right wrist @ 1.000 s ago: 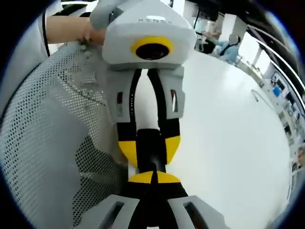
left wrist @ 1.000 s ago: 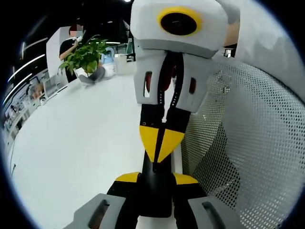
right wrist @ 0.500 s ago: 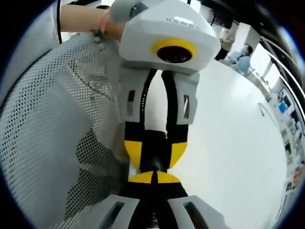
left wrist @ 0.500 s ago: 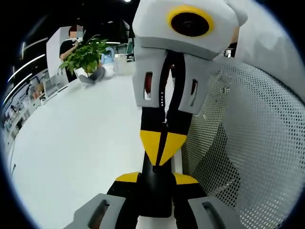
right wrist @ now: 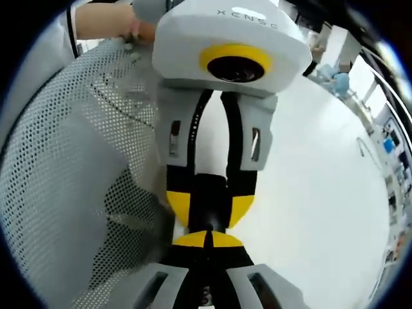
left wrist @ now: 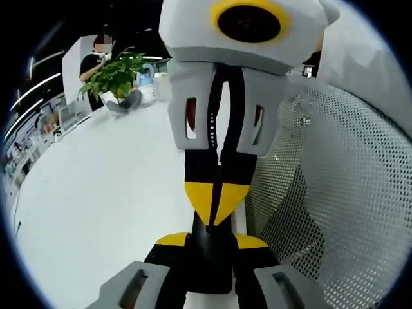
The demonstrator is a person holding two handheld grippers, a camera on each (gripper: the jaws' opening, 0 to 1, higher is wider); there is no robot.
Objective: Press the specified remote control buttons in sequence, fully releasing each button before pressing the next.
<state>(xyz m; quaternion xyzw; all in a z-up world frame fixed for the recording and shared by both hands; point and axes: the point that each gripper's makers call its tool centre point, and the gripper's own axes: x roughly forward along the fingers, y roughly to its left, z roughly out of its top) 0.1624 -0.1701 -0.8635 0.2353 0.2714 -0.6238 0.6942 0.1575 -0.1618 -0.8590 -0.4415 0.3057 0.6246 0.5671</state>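
A black remote control (left wrist: 209, 264) stands between the yellow pads of my left gripper (left wrist: 211, 242), which is shut on it. My right gripper (left wrist: 213, 205) comes down from the top of the left gripper view with its yellow tips shut together, the point against the remote's top end. In the right gripper view the right gripper (right wrist: 207, 239) is shut at the bottom and meets the remote (right wrist: 209, 193), which the left gripper (right wrist: 208, 211) holds facing it. The remote's buttons are hidden.
A white table (left wrist: 109, 187) spreads out beneath both grippers. A white mesh chair back (left wrist: 341, 193) stands close beside them, and it shows as the mesh chair back (right wrist: 71, 167) in the right gripper view. A potted plant (left wrist: 116, 74) and a person (left wrist: 96, 55) are at the far end.
The right gripper has tilted and come closer to the left camera, its tips sliding slightly lower on the remote. The left gripper keeps its hold.
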